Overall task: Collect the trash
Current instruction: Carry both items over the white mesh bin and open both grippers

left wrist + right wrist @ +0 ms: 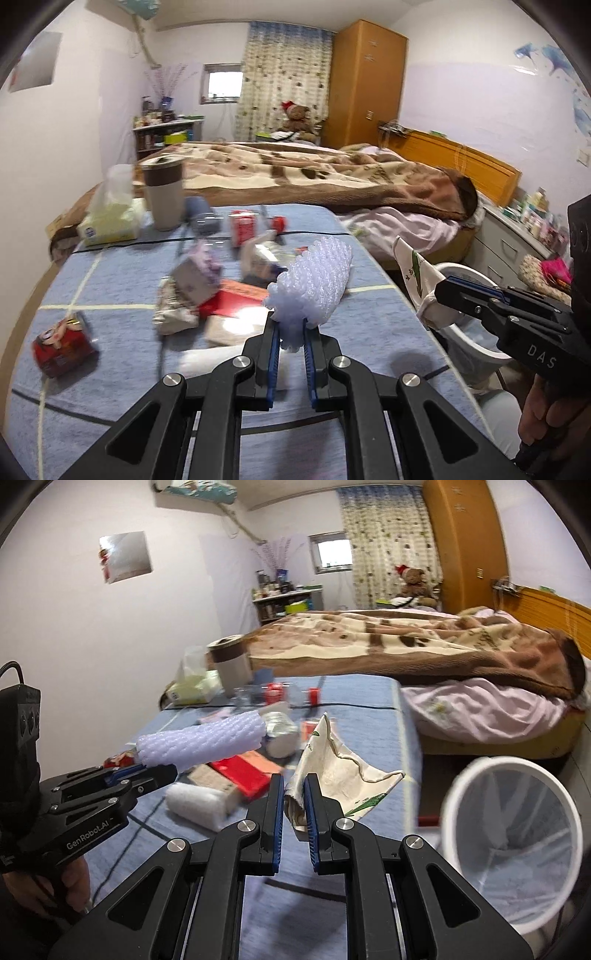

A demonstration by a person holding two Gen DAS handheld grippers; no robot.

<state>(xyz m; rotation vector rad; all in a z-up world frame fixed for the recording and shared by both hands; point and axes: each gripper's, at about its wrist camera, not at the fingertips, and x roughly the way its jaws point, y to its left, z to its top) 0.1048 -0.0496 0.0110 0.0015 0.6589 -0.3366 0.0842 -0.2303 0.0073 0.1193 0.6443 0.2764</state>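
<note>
My left gripper (291,332) is shut on a white foam fruit net (314,284) and holds it above the blue tablecloth (110,387); the net also shows in the right wrist view (203,742). My right gripper (294,797) is shut on a crumpled white wrapper with green print (340,771), held near the table's right edge; the wrapper also shows in the left wrist view (417,280). A white trash bin (517,842) with a liner stands on the floor to the right. More trash lies on the table: a red packet (247,771), a white roll (195,805), a red snack bag (61,350).
A tissue box (109,221) and a tall cup (164,192) stand at the table's far left. A bed with a brown blanket (314,170) lies beyond the table. A wooden wardrobe (365,81) and a bedside cabinet (513,240) stand at the right.
</note>
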